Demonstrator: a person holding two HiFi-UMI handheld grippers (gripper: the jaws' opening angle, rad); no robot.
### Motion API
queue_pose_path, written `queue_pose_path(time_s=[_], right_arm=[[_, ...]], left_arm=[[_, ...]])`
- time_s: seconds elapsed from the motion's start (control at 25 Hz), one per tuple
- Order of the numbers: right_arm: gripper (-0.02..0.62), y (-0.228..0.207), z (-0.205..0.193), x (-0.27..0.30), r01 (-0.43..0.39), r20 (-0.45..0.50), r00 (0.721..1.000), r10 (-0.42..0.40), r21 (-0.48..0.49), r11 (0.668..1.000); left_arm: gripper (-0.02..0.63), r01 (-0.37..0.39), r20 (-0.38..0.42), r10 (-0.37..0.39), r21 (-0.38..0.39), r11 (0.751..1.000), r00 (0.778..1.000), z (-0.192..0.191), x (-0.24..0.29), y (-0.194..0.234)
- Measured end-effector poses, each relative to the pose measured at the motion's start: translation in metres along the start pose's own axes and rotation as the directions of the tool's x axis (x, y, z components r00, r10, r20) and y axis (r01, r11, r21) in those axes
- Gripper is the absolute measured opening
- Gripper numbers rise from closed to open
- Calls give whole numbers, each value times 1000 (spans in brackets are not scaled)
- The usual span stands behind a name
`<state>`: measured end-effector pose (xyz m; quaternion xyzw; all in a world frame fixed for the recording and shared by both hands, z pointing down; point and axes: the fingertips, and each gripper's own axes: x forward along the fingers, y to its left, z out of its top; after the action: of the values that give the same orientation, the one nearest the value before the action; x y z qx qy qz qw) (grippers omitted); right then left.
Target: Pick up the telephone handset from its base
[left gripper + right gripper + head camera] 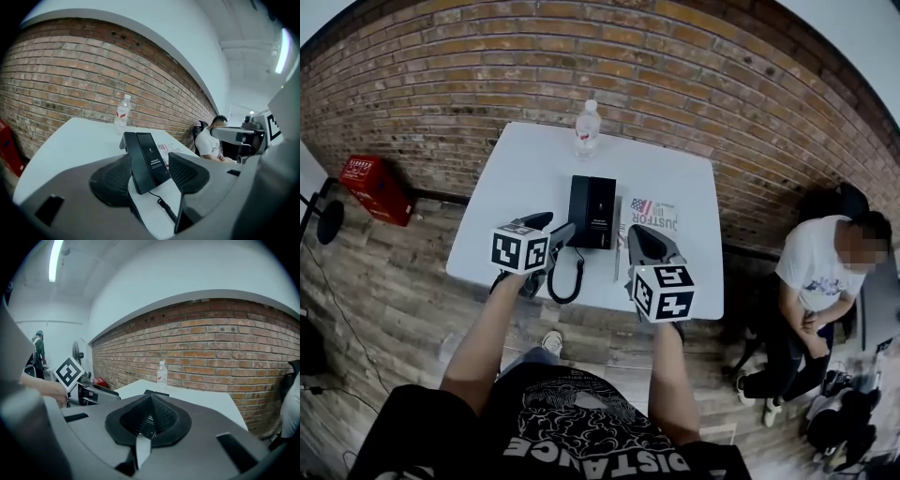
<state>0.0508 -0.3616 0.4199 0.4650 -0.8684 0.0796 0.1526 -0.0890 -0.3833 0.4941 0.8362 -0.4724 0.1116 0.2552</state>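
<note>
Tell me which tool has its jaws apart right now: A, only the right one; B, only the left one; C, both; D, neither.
B: the left tool shows a clear gap, with the telephone visible through it, while the right tool is closed tight with nothing in it.

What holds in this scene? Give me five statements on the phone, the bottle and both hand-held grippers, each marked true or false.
1. The left hand-held gripper is open. True.
2. The right hand-held gripper holds the handset. False: its jaws are together with nothing between them.
3. The bottle stands at the far edge of the table. True.
4. The handset is lifted off the base. False: it lies on the base.
5. The red crate sits on the table. False: it is on the floor, left of the table.
</note>
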Motion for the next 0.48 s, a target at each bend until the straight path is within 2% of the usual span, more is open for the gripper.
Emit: queue_pose_path(time_s=[0.28, 0.4, 0.48], right_arm=[[0, -12, 1, 38, 41, -35, 999, -41, 2, 999], [0, -16, 2, 53, 56, -48, 997, -55, 8, 998], [0, -18, 1, 62, 66, -58, 996, -66, 12, 998]], left_arm=[[229, 119, -44, -125, -118, 986, 991, -2, 41, 32], [229, 168, -69, -184, -184, 968, 981, -7, 57, 47], [229, 220, -90, -246, -231, 948, 965, -13, 66, 51]])
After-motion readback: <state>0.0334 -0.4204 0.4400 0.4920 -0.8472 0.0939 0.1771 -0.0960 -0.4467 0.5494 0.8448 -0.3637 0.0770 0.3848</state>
